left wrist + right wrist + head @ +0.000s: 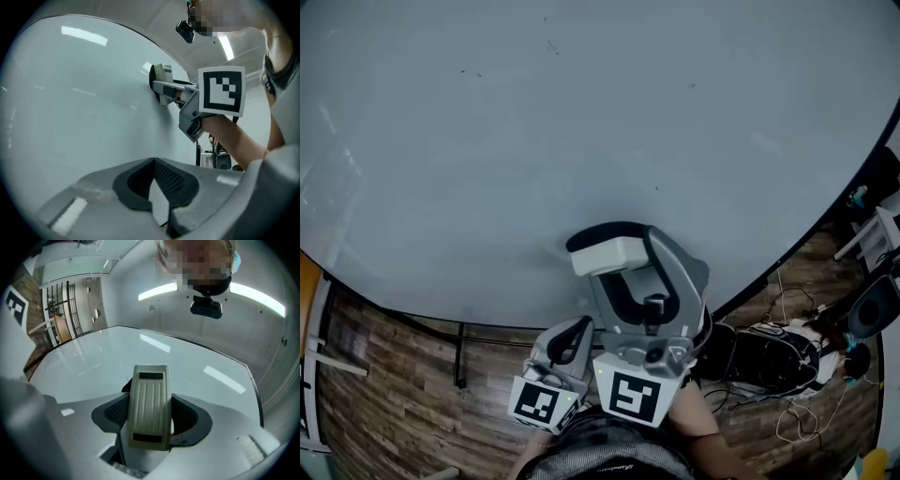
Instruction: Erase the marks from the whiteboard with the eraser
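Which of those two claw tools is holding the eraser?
The right gripper: its jaws clamp the beige eraser against the whiteboard. The left gripper is shut, empty.

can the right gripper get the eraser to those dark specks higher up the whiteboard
Probably yes: the right gripper is shut on the eraser, held against the whiteboard, and only bare board lies between it and the specks. The left gripper sits low, out of the way.
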